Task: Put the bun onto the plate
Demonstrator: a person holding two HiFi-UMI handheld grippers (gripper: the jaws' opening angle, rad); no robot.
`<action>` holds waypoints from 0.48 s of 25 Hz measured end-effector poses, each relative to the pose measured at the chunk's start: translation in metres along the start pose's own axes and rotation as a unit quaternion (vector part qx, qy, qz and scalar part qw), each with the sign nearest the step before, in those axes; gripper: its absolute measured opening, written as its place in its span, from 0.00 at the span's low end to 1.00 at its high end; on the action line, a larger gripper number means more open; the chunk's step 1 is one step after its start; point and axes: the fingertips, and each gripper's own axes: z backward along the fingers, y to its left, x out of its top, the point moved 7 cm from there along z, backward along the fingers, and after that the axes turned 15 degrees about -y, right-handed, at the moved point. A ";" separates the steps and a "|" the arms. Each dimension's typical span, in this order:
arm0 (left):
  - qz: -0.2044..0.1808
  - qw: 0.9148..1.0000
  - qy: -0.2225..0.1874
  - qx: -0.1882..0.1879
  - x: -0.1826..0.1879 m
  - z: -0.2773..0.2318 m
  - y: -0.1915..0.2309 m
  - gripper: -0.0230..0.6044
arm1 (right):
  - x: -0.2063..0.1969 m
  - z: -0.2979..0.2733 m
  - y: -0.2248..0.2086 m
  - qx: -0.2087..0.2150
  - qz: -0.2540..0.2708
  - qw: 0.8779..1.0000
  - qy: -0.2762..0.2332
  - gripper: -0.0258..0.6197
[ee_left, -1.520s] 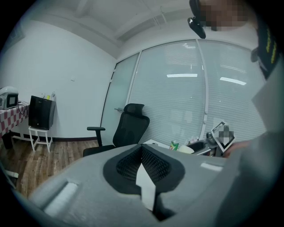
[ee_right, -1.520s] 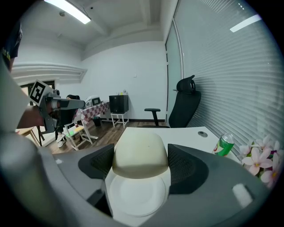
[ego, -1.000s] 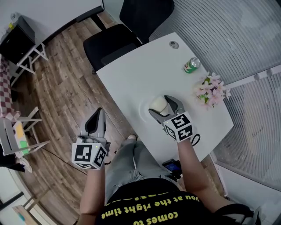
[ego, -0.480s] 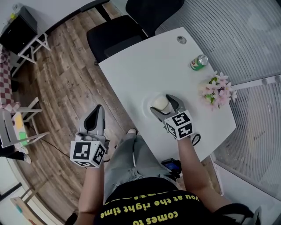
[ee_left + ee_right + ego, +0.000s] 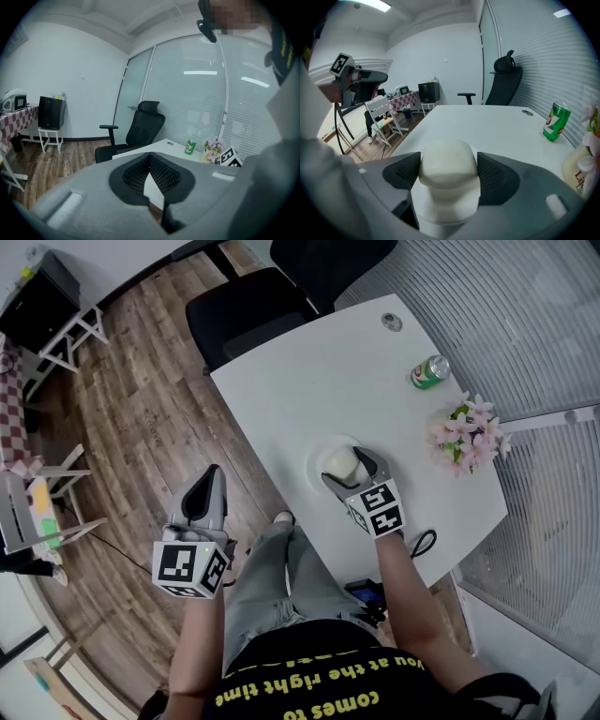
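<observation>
Right gripper point(image 5: 447, 174) pinches the pale bun point(image 5: 448, 163) between its jaws, over the white plate point(image 5: 316, 452) near the table's point(image 5: 300, 371) front edge; left gripper point(image 5: 150, 163), jaws pressed together on nothing, hangs beside the table.

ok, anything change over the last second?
Barely. The right gripper, still shut on the bun, edged slightly further over the plate; no release yet. The left gripper stayed shut, off the table. The can and flowers are unmoved.
</observation>
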 end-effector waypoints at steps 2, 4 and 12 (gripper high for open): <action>0.001 1.000 0.001 0.000 -0.001 -0.001 0.000 0.04 | -0.004 -0.002 -0.001 -0.002 -0.002 1.000 0.004 0.64; 0.001 1.000 0.003 -0.001 -0.001 -0.002 0.000 0.04 | -0.006 -0.004 -0.002 -0.002 -0.004 1.000 0.006 0.64; 0.000 1.000 0.008 0.001 -0.005 -0.006 0.002 0.04 | -0.013 -0.013 -0.002 0.007 0.004 1.000 0.019 0.64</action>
